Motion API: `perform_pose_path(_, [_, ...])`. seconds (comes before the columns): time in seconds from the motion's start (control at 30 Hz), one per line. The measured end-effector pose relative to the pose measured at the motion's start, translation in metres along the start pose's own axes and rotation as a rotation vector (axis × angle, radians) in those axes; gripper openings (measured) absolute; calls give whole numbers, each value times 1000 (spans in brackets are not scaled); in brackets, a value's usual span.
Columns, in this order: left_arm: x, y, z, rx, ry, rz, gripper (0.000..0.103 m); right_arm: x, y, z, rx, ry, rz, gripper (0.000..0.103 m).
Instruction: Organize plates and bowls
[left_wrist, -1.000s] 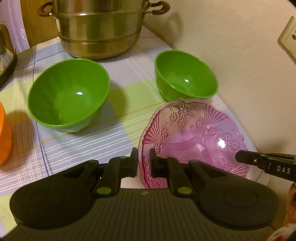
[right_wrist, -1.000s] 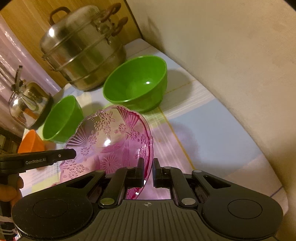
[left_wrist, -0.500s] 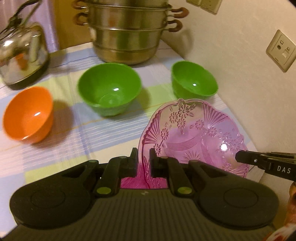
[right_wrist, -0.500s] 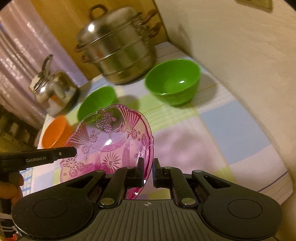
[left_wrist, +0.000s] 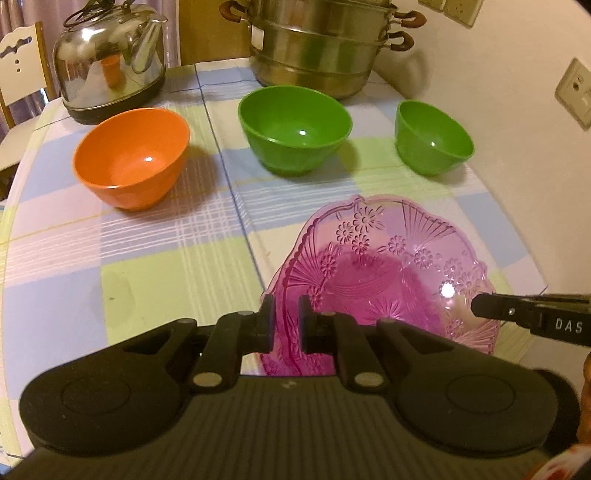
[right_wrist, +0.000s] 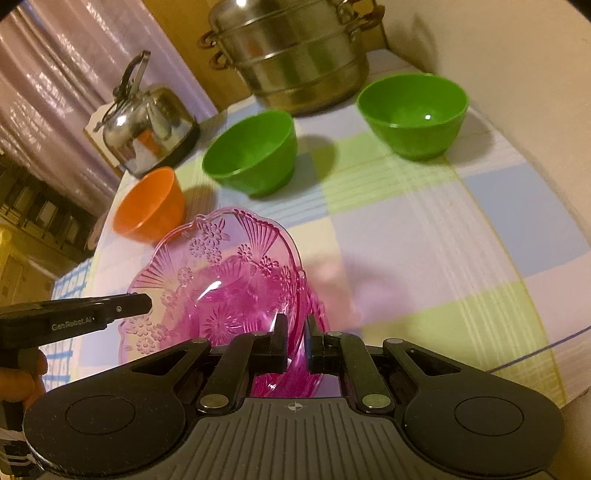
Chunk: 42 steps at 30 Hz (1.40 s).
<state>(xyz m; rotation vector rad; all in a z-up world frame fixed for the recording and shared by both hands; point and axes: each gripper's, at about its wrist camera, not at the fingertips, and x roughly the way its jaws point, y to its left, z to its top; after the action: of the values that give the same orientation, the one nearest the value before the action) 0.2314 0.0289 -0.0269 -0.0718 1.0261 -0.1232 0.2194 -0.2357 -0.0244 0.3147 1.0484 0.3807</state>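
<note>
Pink glass plate (left_wrist: 388, 280), pressed with flower and fan patterns, translucent: being held by both grippers at once, tilted above the checked tablecloth (left_wrist: 166, 240) at its near end. Left gripper (left_wrist: 284, 314): jaws nearly closed, pinching the plate's near-left rim between the two pads. Right gripper (right_wrist: 294, 332): jaws likewise narrowed, clamping the plate's opposite rim; in the left wrist view its finger is showing at the plate's right edge, lettered "DAS". Large green bowl (left_wrist: 293, 133): sitting upright on the cloth beyond the plate, well apart from it. Small green bowl (left_wrist: 432, 136): standing beyond the plate toward the wall, beside the large green one without touching it. Orange bowl (left_wrist: 131, 157): resting upright beyond and to the left of the plate, apart from both green bowls. Steel steamer pot (left_wrist: 317, 44): stacked in tiers with brown handles, standing farther from the plate than the green bowls, against the wall. Steel kettle (left_wrist: 109, 62): sitting farther from the plate than the orange bowl, reflecting that bowl in its side. Wall socket (left_wrist: 574, 92): showing on the wall to the plate's right.
</note>
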Motion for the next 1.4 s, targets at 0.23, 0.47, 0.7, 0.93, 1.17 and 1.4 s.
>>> perform_pose_path(0.23, [10, 3, -21, 17, 5, 18, 11, 13, 0, -13, 2, 38, -8, 8])
perform_pose_path(0.47, [19, 7, -25, 33, 11, 27, 11, 25, 2, -17, 1, 61, -18, 8])
perform_pose_path(0.7, [29, 14, -27, 19, 30, 14, 11, 33, 2, -17, 3, 78, -21, 8])
perform_pose_path(0.93, [39, 15, -27, 9, 43, -5, 11, 37, -1, -18, 4, 85, -32, 8])
perform_pose_path(1.17, [42, 15, -27, 10, 40, -8, 12, 36, -1, -17, 4, 84, -32, 8])
perform_pose_path(1.4, [42, 16, -28, 13, 39, -16, 12, 36, 1, -16, -8, 78, -40, 8])
